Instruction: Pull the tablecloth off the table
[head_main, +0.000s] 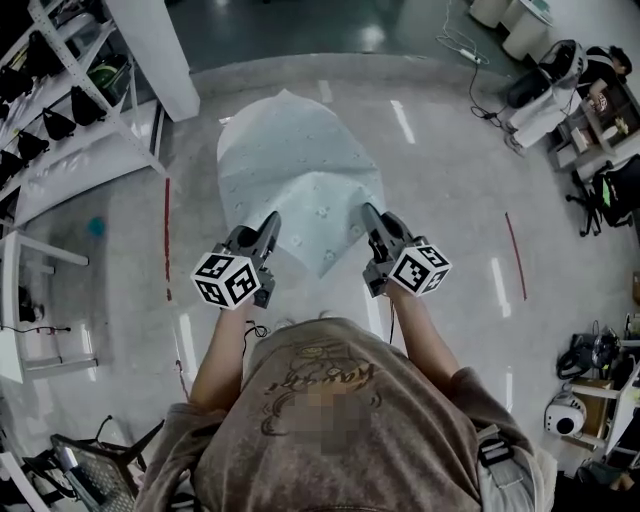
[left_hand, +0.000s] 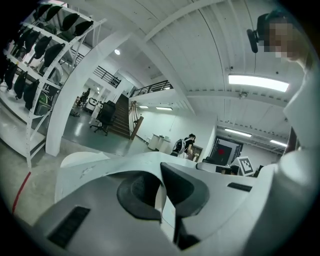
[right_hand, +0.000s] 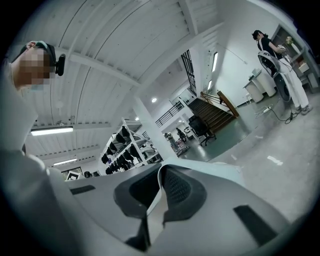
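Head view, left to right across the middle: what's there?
White metal shelving rack → red floor line → left tongs → pale patterned tablecloth → right tongs → second red floor line → black bag

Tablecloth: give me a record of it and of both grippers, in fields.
tablecloth: pale, patterned, spread out ahead of the person over the floor
left gripper: shut on the tablecloth's near edge
right gripper: shut on the tablecloth's near edge
floor: glossy, with red line marks
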